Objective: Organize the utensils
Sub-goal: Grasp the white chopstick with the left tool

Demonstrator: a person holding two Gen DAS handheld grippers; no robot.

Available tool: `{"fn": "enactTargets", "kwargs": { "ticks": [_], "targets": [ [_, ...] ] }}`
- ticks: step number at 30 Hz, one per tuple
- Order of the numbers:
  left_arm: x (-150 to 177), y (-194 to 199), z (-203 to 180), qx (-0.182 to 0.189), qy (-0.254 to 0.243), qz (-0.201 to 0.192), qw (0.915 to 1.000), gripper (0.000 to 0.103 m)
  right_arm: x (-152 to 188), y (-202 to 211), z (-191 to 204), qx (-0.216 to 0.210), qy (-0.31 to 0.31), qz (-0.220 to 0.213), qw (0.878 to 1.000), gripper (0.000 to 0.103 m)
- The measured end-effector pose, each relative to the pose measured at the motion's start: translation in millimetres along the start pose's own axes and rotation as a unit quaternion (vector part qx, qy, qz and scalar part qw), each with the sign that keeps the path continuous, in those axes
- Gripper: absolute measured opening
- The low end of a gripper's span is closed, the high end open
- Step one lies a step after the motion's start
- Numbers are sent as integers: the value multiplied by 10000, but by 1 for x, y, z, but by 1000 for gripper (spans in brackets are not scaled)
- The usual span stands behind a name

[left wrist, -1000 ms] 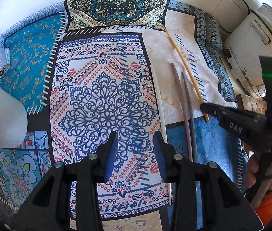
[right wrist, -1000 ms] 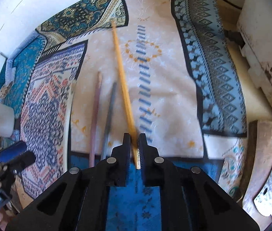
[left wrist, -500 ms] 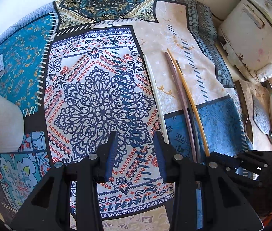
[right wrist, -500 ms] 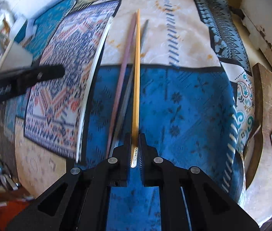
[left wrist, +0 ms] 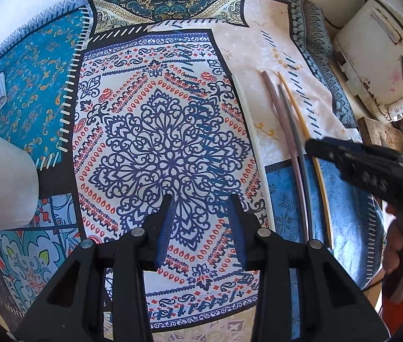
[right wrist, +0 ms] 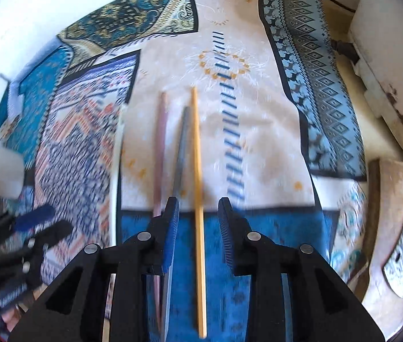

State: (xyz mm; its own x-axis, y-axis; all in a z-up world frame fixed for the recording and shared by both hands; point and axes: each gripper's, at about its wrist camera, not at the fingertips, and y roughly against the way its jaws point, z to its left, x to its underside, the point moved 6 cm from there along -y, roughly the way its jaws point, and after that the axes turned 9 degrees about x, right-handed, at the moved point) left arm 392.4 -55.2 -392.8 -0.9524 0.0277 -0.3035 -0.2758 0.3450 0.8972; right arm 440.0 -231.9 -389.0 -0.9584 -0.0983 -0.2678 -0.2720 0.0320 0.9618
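Four sticks are lying on the cloth, side by side, all running roughly 6 to 12 o'clock: one white stick, one mauve stick, one grey stick, one yellow stick.

Right gripper: my jaws have just been opening. The yellow stick is lying between them, lengthwise, with a gap on each side; neither pad is pressing on it. It is resting on the cloth, just beside the grey stick at its 9 o'clock; whether the two are touching I cannot tell. The mauve stick is lying next at 9 o'clock, the white one further that way, apart from the other three.

Left gripper: I am hanging it partly open over the patterned centre of the cloth, with nothing between the pads. All four sticks are lying at its 2 o'clock.

One white cup is lying on its side at 9 o'clock in the left view, well apart from the sticks.
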Motion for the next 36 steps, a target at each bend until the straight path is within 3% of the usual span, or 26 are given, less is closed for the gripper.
{"fn": "enactTargets", "kwargs": {
  "ticks": [3, 5, 14, 24, 26, 29, 36],
  "targets": [
    [-3, -3, 0, 120, 51, 26, 9999, 37, -7, -3, 3, 98, 104, -28, 9999, 20],
    [-7, -6, -4, 201, 51, 32, 9998, 37, -10, -5, 6, 125, 181, -35, 9998, 8],
    [-35, -28, -29, 393, -9, 69, 9992, 37, -18, -16, 35, -490, -16, 5, 9988, 5],
    [-66, -47, -45, -239, -367, -121, 9990, 31, -19, 1, 21, -633, -96, -243, 9977, 5],
    [-66, -49, -49, -468, -541, -194, 9972, 17, -20, 0, 22, -663, -151, -265, 9973, 5],
    [-66, -53, -52, -703, -754, -277, 9943, 7, -21, 4, 20, -711, -218, -323, 9967, 5],
    [-66, -44, -50, -544, -672, -136, 9962, 5, -19, 26, 10, -811, -243, -545, 9949, 5]
  ]
}}
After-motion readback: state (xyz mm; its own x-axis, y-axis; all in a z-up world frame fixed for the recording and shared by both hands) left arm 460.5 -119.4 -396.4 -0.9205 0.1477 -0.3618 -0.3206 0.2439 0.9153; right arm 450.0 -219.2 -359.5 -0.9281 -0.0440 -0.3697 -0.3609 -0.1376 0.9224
